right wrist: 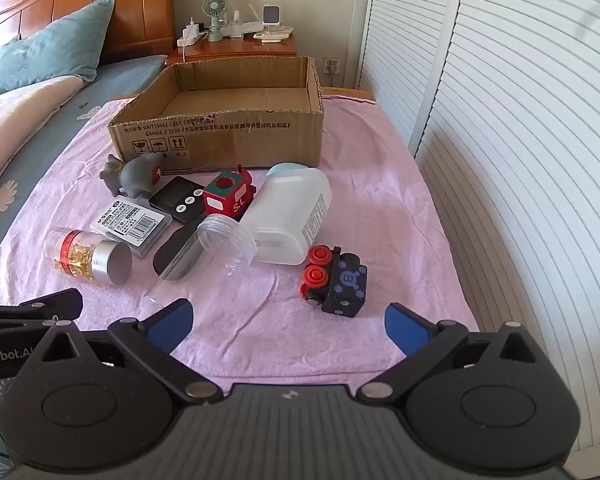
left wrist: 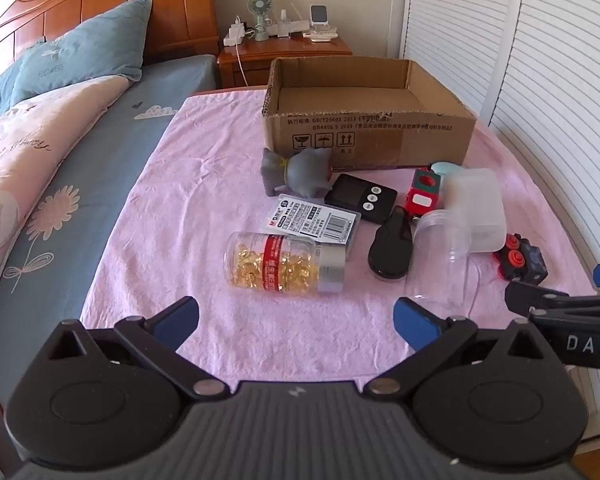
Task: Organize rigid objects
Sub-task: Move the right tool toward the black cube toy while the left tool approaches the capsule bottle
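Both my grippers hang over the pink cloth (right wrist: 380, 208) with nothing in them. My left gripper (left wrist: 296, 320) has its jaws wide apart, and so does my right gripper (right wrist: 288, 322).

The things to tidy lie in a bunch in front of the empty cardboard box (right wrist: 220, 136). Nearest my left gripper is the pill bottle (left wrist: 286, 264), lying on its side. I think it is hard, a bit heavy and round, so it could roll. I would pinch it across the middle, on the red label.

Nearest my right gripper is the black toy car (right wrist: 336, 280), tipped on its side with its red wheels showing. It looks hard and light. I would take it by the flat sides of its blocky body.

The clear jar (right wrist: 216, 244) looks thin and slippery, so I would squeeze it gently. The white tub (right wrist: 288, 220) is wide and may barely fit. The grey toy animal (left wrist: 296, 172) may be squishy.
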